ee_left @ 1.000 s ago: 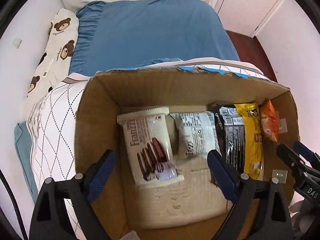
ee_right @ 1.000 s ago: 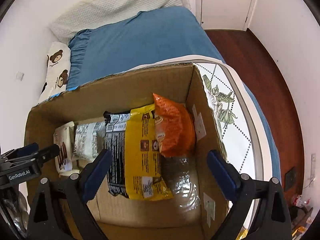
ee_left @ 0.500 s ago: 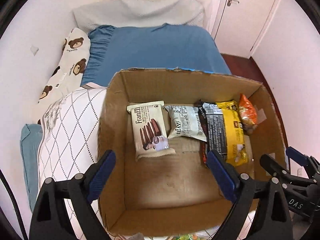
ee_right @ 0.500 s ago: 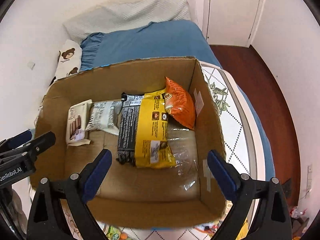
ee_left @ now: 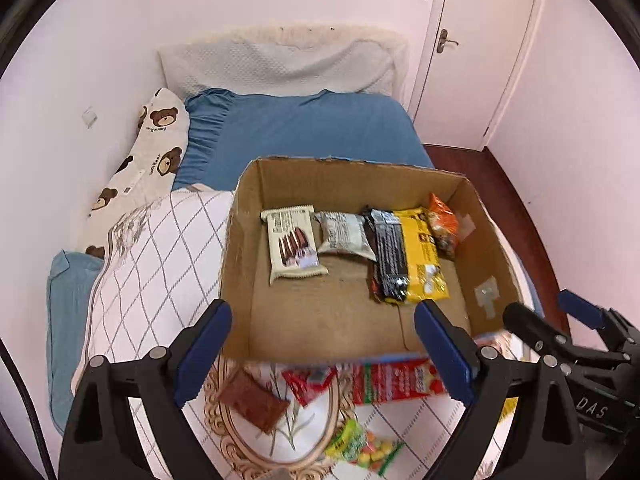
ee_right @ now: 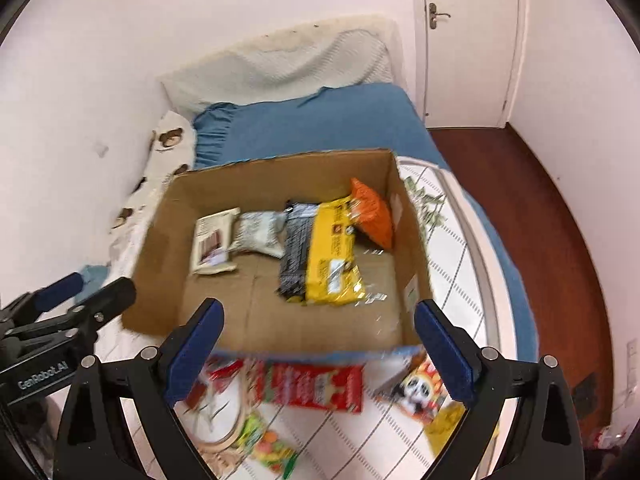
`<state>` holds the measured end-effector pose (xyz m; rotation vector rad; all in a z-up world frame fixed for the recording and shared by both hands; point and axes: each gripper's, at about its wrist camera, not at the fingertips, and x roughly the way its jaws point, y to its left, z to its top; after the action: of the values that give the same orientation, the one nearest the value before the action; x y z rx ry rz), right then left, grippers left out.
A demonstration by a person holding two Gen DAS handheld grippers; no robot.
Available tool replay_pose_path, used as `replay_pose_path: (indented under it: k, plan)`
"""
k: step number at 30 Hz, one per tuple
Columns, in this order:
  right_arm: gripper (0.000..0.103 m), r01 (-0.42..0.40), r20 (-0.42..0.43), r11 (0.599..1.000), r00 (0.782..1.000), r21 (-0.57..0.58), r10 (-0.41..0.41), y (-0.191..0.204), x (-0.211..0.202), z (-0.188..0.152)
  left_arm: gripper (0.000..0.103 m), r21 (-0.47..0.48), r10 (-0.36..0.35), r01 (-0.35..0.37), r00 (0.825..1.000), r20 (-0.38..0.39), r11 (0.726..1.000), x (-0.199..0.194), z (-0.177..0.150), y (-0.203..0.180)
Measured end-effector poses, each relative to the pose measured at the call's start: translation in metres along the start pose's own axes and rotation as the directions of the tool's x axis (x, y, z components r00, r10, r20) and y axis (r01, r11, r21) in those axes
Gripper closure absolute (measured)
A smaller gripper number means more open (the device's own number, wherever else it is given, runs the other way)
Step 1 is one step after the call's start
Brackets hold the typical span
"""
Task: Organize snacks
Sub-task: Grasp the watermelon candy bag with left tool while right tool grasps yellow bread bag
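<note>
The cardboard box (ee_left: 240, 256) sits on the bed, on the patterned white quilt (ee_left: 160, 248) toward the bed's foot, and along its far wall five packs lie in a row: a cream biscuit pack (ee_left: 292, 242) at the left, a pale grey pouch (ee_left: 345, 234) beside it, a black pack (ee_left: 387, 256) overlapped by a yellow pack (ee_left: 424, 260), and an orange bag (ee_left: 442, 220) tipped into the far right corner. The near half of the box floor is bare, so there is room for more.

Outside the box, on the quilt against its near wall, the unsorted snacks lie: a brown bar (ee_left: 256, 402), a red pack (ee_left: 396, 380), a green bag of coloured sweets (ee_left: 362, 446), and, in the right wrist view, a pack with a panda face (ee_right: 416, 390) and something yellow just past it (too blurred to name). By my judgement the job is roughly half done, with at least five items left.

The left gripper (ee_left: 320, 354) hangs above the box's near wall with its jaws wide and nothing between them; the right gripper (ee_right: 318, 354) is just as wide and empty. Neither touches a snack, so the next pick is not yet begun
</note>
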<state>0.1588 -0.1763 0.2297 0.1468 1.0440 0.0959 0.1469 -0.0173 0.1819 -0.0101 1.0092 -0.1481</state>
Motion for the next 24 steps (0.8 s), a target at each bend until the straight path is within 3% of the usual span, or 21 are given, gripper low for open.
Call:
replay_pose_path:
  k: [5, 10, 12, 14, 17, 19, 24]
  plan:
    - [0.005, -0.048, -0.114, 0.995, 0.993, -0.087, 0.038, 0.010, -0.010, -0.060, 0.009, -0.005, 0.007, -0.007, 0.999, -0.047, 1.000, -0.018, -0.053, 0.004]
    - [0.005, -0.089, -0.283, 0.980, 0.958, -0.177, 0.036, 0.015, 0.004, -0.143, 0.009, 0.035, 0.048, -0.042, 0.984, -0.173, 0.998, -0.009, -0.127, 0.007]
    - [0.005, -0.123, -0.360, 0.970, 0.932, -0.211, 0.040, 0.018, 0.012, -0.179, 0.009, 0.050, 0.063, -0.052, 0.967, -0.245, 0.997, 0.001, -0.162, 0.008]
    - [0.008, -0.150, -0.414, 0.960, 0.909, -0.235, 0.040, 0.020, 0.019, -0.207, 0.009, 0.051, 0.073, -0.059, 0.940, -0.332, 0.997, 0.015, -0.197, 0.011]
    - [0.029, -0.204, -0.501, 0.942, 0.864, -0.265, 0.046, 0.025, 0.030, -0.245, 0.009, 0.032, 0.075, -0.068, 0.907, -0.415, 0.997, 0.030, -0.236, 0.018]
    - [0.029, -0.228, -0.530, 0.929, 0.847, -0.292, 0.041, 0.031, 0.036, -0.260, 0.009, 0.006, 0.071, -0.077, 0.879, -0.471, 0.997, 0.040, -0.259, 0.024]
    - [0.029, -0.243, -0.584, 0.886, 0.811, -0.395, -0.038, 0.045, 0.057, -0.296, 0.009, -0.070, 0.030, -0.081, 0.838, -0.545, 0.994, 0.055, -0.292, 0.034]
